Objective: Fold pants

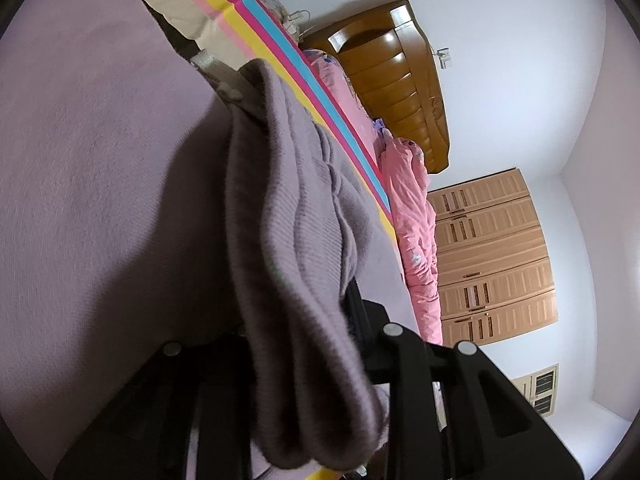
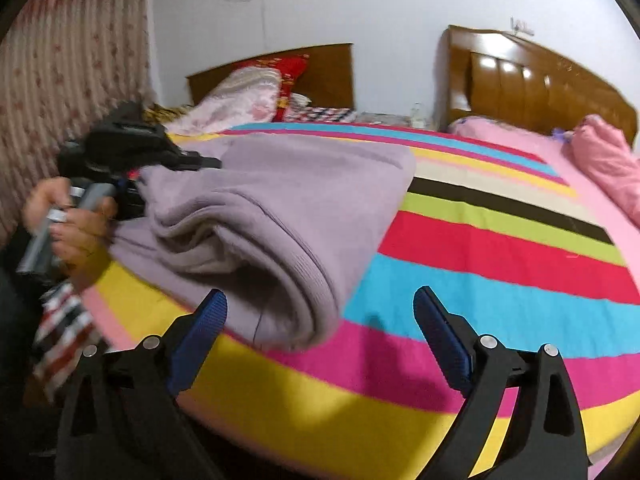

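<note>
Lilac pants (image 2: pixel 280 216) are lying in a bulky, partly folded heap on the striped bedspread (image 2: pixel 500 248), toward the near left corner of the bed. The person's hand (image 2: pixel 76 224) is gripping the left tool (image 2: pixel 176 168) at the far side of the heap; in the left wrist view its dark fingers are pinching a thick bunch of the cloth (image 1: pixel 304 280), ribbed edge hanging down between them. The right tool (image 2: pixel 320 312) is standing spread wide, blue ribbed pads (image 2: pixel 436 320) bare, nothing between them, hovering just short of the near rolled edge.

Fabric is looking like a soft fleece knit: matte, fuzzy, thick, with a ribbed band at one end. It is slumping in rounded folds, not creasing sharp. Judging it light but floppy, likely to sag and unroll if lifted from one point only. Not slippery; the pads should be biting well. Best hold for the free tool seems to be the ribbed band or the doubled edge nearest it, taking all layers together.

Beyond: glossy wooden headboard (image 2: pixel 532 80), pink quilt (image 2: pixel 608 160).
</note>
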The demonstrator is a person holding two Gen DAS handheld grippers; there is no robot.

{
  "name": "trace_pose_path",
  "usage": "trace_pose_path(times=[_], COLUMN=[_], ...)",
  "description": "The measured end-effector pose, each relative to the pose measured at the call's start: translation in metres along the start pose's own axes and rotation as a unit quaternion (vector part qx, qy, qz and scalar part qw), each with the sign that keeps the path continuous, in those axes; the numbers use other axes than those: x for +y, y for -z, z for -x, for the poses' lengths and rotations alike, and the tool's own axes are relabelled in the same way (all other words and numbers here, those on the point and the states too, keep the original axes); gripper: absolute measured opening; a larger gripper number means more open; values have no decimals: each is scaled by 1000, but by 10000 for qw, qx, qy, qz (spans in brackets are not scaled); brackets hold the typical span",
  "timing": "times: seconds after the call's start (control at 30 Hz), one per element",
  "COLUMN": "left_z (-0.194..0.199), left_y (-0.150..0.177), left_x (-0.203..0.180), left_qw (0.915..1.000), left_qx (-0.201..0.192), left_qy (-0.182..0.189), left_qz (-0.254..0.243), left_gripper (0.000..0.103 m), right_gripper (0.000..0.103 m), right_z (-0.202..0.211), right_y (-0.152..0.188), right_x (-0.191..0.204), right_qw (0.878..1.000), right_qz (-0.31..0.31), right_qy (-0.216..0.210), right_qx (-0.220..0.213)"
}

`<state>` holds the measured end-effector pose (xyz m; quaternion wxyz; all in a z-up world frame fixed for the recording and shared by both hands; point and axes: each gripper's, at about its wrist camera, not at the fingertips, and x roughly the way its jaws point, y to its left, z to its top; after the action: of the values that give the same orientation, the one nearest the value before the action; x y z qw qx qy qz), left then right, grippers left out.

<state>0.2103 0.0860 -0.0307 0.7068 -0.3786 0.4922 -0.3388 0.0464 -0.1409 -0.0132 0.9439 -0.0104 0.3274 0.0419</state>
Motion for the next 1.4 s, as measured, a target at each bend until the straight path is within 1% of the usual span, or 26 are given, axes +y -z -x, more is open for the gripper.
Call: trace_pose_path(times=[0.07, 0.1, 0.17, 0.23, 0.3, 0.33, 0.37, 0.43, 0.47, 0.53, 0.57, 0.6, 0.63, 0.67, 0.77, 0.9, 0.97, 1.03, 1.07, 1.13, 1.17, 1.23, 1.27, 1.3, 1.37, 1.4], left_z=[1, 1, 8, 23, 58, 71, 94, 126, 139, 143, 135, 132, 138, 141, 134, 140, 141, 141, 143, 149, 150, 145, 137, 131, 136, 138], left_y=[1, 1, 0, -4, -7, -8, -8, -6, -4, -3, 3, 9, 15, 19, 18, 22, 22, 20, 20, 23, 23, 21, 18, 17, 19, 19], left_x=[-9, -18, -48, -76, -108, -115, -119, -108, -84, -24, 18, 41, 52, 54, 42, 50, 48, 35, 23, 1, -3, 5, 19, 30, 43, 44], left_qw=[9999, 9995, 9970, 9939, 9864, 9837, 9793, 9732, 9725, 9823, 9869, 9893, 9889, 9884, 9841, 9843, 9838, 9825, 9796, 9748, 9741, 9757, 9772, 9788, 9829, 9828], left_qx=[-63, -92, -198, -310, -610, -721, -916, -1139, -1177, -1086, -938, -983, -1268, -1365, -1484, -1532, -1564, -1578, -1621, -1678, -1671, -1562, -1433, -1361, -1458, -1499], left_qy=[-146, -251, -407, -369, -373, -385, -438, -715, -943, -1069, -1143, -968, -543, -347, -739, -631, -681, -823, -952, -1136, -1183, -1288, -1414, -1423, -1009, -984], left_qz=[-42, -181, -624, -995, -1479, -1600, -1751, -1865, -1774, -1086, -646, -483, -549, -569, -640, -603, -549, -543, -709, -929, -956, -833, -669, -562, -490, -448], left_gripper=[24, 22, 20, 20, 20, 20, 20, 20, 20, 20, 20, 21, 21, 21, 22, 23, 22, 21, 21, 21, 21, 22, 23, 26, 28, 33], right_gripper=[91, 91, 91, 91, 91, 91, 91, 91, 91, 91, 91, 91, 91, 91, 92, 92, 92, 92, 92, 92, 92, 92, 92, 92, 92, 92], right_z=[-5, -9, -6, -5, -3, -2, -1, -2, -2, -3, -3, -4, -3, -3, -3, -3, -2, 0, 0, -1, -1, -2, -2, -2, 2, 5], right_y=[3, 5, 9, 9, 9, 11, 14, 16, 18, 19, 19, 17, 17, 15, 14, 14, 13, 10, 9, 10, 11, 12, 12, 12, 11, 11], right_x=[7, 12, 13, 16, 20, 21, 22, 28, 32, 33, 31, 30, 29, 29, 29, 30, 33, 38, 41, 39, 36, 30, 29, 30, 32, 31], right_qw=[9992, 9978, 9955, 9930, 9898, 9891, 9881, 9874, 9865, 9869, 9880, 9887, 9886, 9881, 9886, 9893, 9880, 9843, 9820, 9833, 9853, 9890, 9895, 9891, 9878, 9879], right_qz=[168, 332, 486, 626, 792, 830, 893, 1035, 1127, 1126, 1083, 1064, 1084, 1124, 1091, 1029, 1101, 1293, 1404, 1354, 1260, 1084, 1072, 1115, 1286, 1354], right_qy=[365, 558, 809, 1005, 1185, 1217, 1252, 1179, 1168, 1127, 1079, 1037, 1026, 1036, 1021, 1016, 1072, 1189, 1247, 1200, 1140, 1000, 959, 953, 869, 746], right_qx=[72, 123, 35, 4, -51, -55, -95, -188, -232, -249, -232, -201, -201, -191, -165, -184, -169, -175, -188, -171, -155, -141, -144, -147, -150, -147])
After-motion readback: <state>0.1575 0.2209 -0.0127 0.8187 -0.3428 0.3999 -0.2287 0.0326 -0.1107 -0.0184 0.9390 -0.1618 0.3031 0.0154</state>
